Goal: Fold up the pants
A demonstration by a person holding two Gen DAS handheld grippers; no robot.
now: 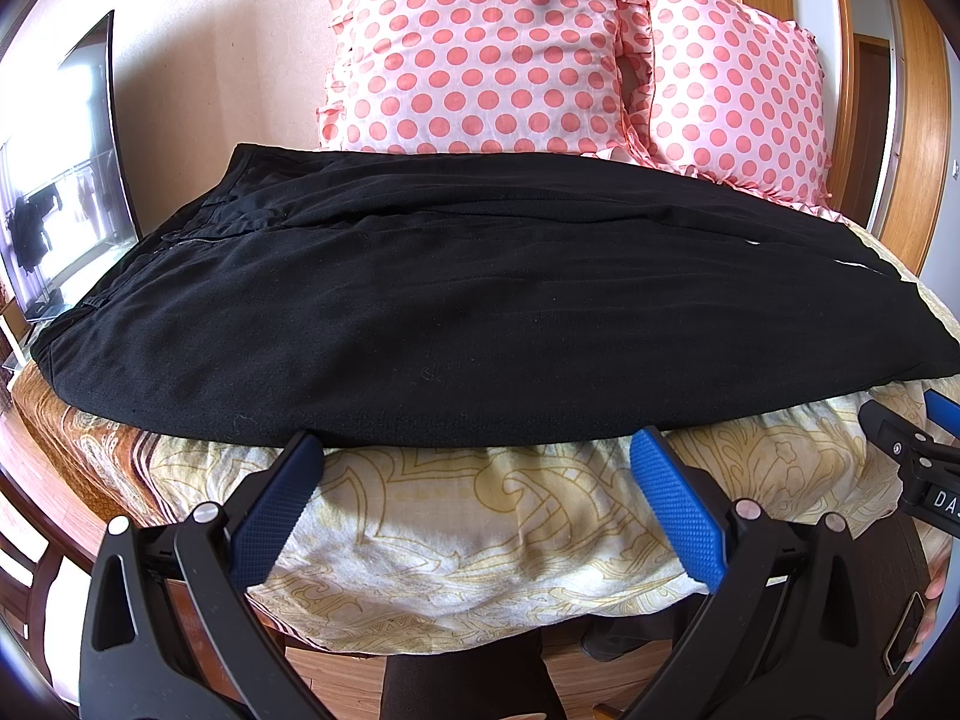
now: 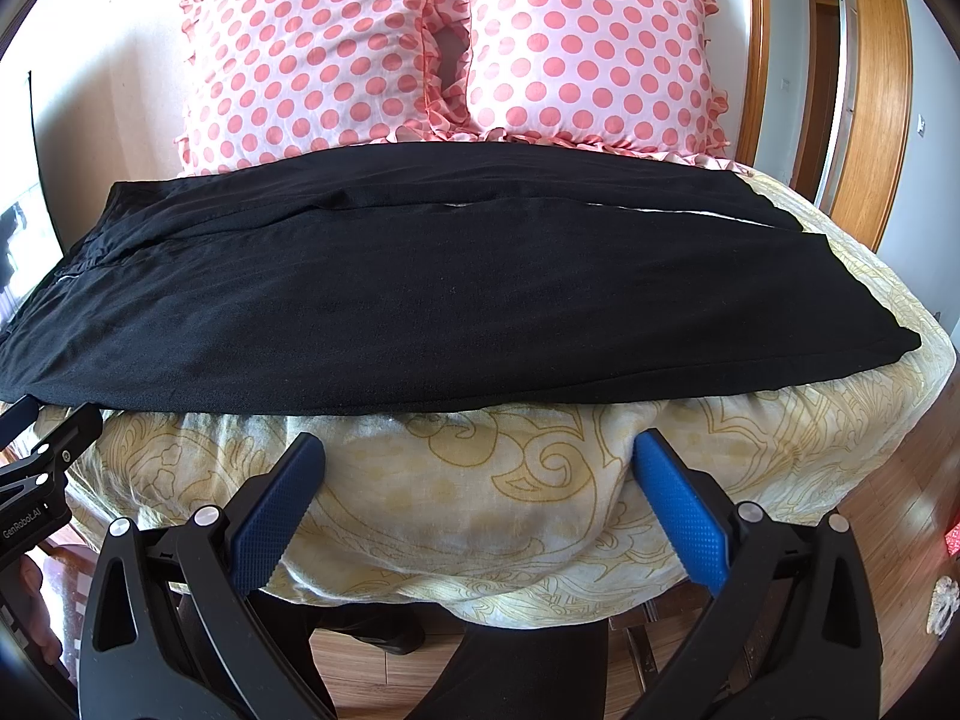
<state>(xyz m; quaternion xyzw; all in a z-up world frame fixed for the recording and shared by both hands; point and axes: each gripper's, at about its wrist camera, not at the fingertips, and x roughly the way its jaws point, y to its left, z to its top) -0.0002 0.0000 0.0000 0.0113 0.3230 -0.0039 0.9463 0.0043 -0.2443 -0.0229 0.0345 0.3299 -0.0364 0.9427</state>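
Note:
Black pants (image 1: 456, 312) (image 2: 432, 300) lie spread flat across a bed, waistband at the left, leg hems at the right, one leg behind the other. My left gripper (image 1: 477, 450) is open just short of the pants' near edge, its blue pads apart and empty. My right gripper (image 2: 480, 453) is also open, a little below the near edge, over the bedcover. In the left wrist view the right gripper's body shows at the right edge; in the right wrist view the left gripper's body shows at the left edge.
A cream bedcover with a yellow pattern (image 1: 480, 528) (image 2: 480, 480) drapes over the bed's near edge. Two pink polka-dot pillows (image 1: 480, 48) (image 2: 576, 42) stand behind the pants. A television (image 1: 66, 180) is at the left, a wooden door frame (image 2: 882, 90) at the right, wood floor below.

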